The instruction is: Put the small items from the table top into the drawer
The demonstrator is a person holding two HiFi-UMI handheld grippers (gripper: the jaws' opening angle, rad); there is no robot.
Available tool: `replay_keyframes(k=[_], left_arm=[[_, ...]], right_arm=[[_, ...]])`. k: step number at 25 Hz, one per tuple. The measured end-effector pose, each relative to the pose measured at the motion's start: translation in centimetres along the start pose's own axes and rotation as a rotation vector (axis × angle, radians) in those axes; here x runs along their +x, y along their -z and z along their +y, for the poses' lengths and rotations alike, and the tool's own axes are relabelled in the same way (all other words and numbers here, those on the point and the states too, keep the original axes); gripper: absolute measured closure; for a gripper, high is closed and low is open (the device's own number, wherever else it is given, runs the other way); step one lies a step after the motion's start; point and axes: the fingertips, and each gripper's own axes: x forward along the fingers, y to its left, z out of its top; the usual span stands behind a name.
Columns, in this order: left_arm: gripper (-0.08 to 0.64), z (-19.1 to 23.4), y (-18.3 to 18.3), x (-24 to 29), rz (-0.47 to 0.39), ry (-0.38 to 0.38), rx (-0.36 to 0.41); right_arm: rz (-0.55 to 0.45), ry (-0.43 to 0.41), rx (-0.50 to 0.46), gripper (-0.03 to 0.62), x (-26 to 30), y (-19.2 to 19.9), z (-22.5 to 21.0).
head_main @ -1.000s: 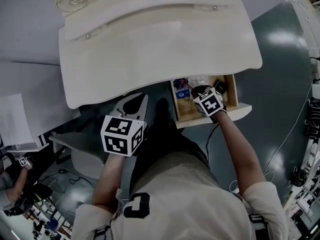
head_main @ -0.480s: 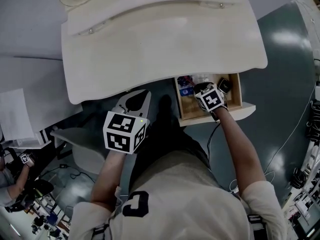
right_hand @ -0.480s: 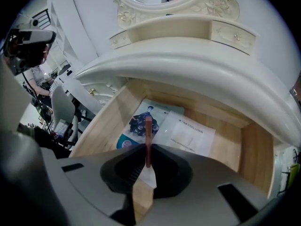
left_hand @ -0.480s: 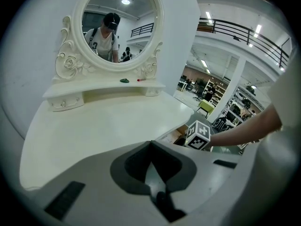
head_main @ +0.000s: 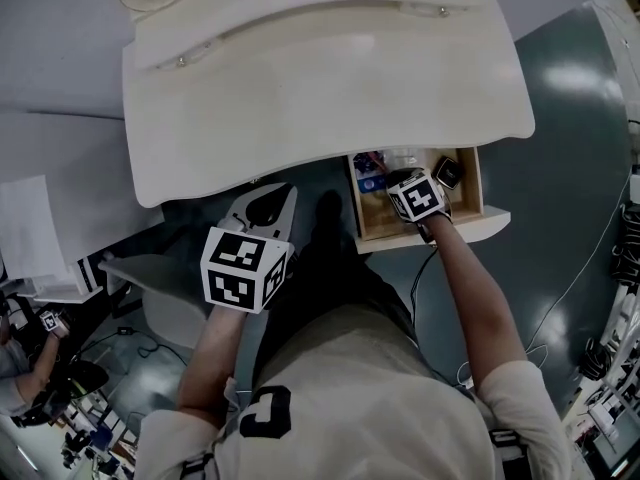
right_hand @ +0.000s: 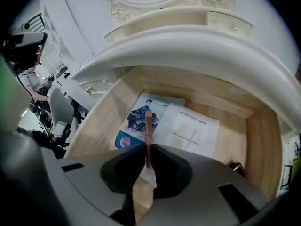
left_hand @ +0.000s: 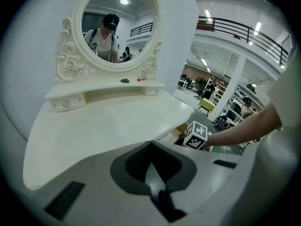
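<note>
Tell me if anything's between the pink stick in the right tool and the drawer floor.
Nothing visible blocks it. The right tool holds the pink stick over the open drawer, above a printed booklet and a white leaflet lying flat on the floor. It would likely land on those papers.

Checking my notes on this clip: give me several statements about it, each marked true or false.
The right gripper is shut on a thin reddish stick above the open drawer. True.
The left gripper holds a green item. False: its jaws are together, empty; the green item lies on the shelf under the mirror.
The drawer is empty. False: a booklet and a white leaflet lie in it.
A small red item lies near the green one. True.
</note>
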Motion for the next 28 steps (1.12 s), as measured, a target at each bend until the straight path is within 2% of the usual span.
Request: replay_keyframes(k=[4, 12, 13, 15, 16, 25, 28], left_arm=[[0.505, -0.1, 0.4, -0.4, -0.002, -0.002, -0.004], [0.505, -0.7, 0.1, -0.7, -0.012, 0.001, 0.007], [0.505, -0.7, 0.1, -0.7, -0.013, 0.000, 0.008], [0.505, -0.9, 0.1, -0.7, -0.016, -0.001, 0.010], [0.505, -1.0, 0.1, -0.8, -0.019, -0.001, 0.011], [0.505, -2.4, -0.4, -1.1, -0.048, 0.010, 0.025], [0.505, -3.2, -0.9, -1.7, -0.059, 0.013, 0.034]], right_arm=[[-0.004, 0.002, 0.035, 0.537, 0.1, 0.2, -0.1], [-0.007, -0.017, 0.015, 0.536, -0.4, 0.0, 0.2], [-0.006, -0.029, 0.012, 0.524, -0.5, 0.0, 0.4], [-0.007, -0.052, 0.008, 0.457, -0.7, 0.1, 0.8], [-0.014, -0.054, 0.005, 0.456, -0.9, 0.1, 0.9], [-0.148, -0.033, -0.016, 0.456, -5.8, -1.5, 1.8], [-0.191, -0.021, 0.008, 0.457, -8.1, -1.6, 2.3]])
